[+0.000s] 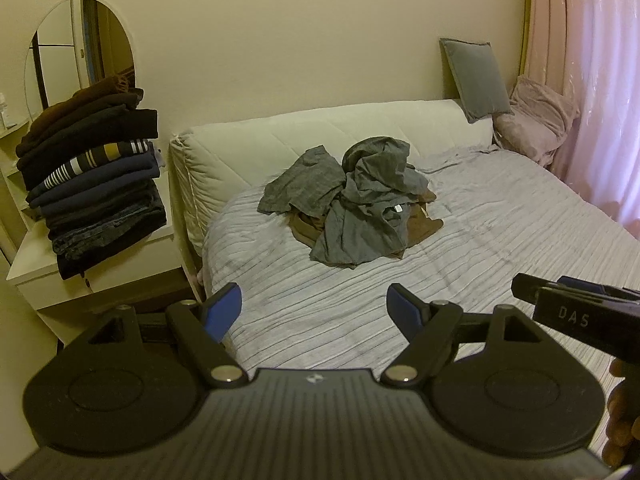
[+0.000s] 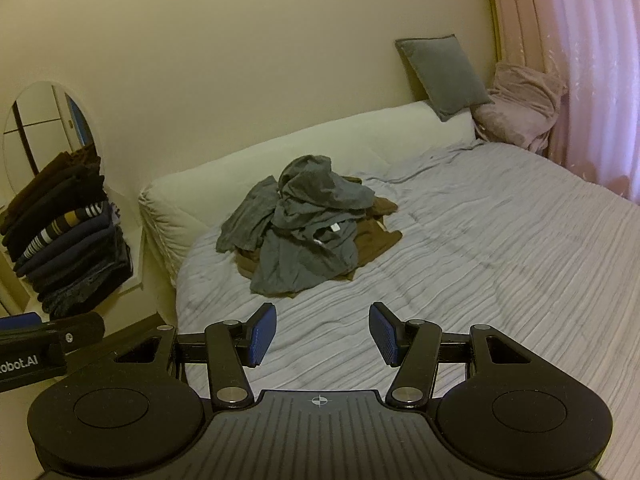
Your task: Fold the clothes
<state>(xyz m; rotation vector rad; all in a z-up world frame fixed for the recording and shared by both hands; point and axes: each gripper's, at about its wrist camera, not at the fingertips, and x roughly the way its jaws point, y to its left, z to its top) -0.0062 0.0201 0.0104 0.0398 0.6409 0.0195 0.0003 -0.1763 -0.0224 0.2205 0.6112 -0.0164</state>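
A crumpled heap of grey clothes (image 1: 360, 196) (image 2: 304, 228) lies on the bed's striped cover, with a brown garment (image 1: 424, 222) (image 2: 378, 236) partly buried under it. My left gripper (image 1: 316, 308) hovers open over the near part of the bed, well short of the heap, nothing between its blue pads. My right gripper (image 2: 322, 332) is also open and empty, likewise short of the heap. The right gripper's body (image 1: 580, 312) shows at the right edge of the left wrist view, and the left gripper's body (image 2: 48, 340) shows at the left edge of the right wrist view.
A tall stack of folded dark clothes (image 1: 92, 184) (image 2: 68, 240) sits on a white nightstand (image 1: 36, 272) left of the bed, before an oval mirror (image 1: 80, 48). A grey cushion (image 1: 476, 78) and pink blanket (image 1: 540, 120) rest at the headboard. Pink curtains (image 1: 600, 80) hang right.
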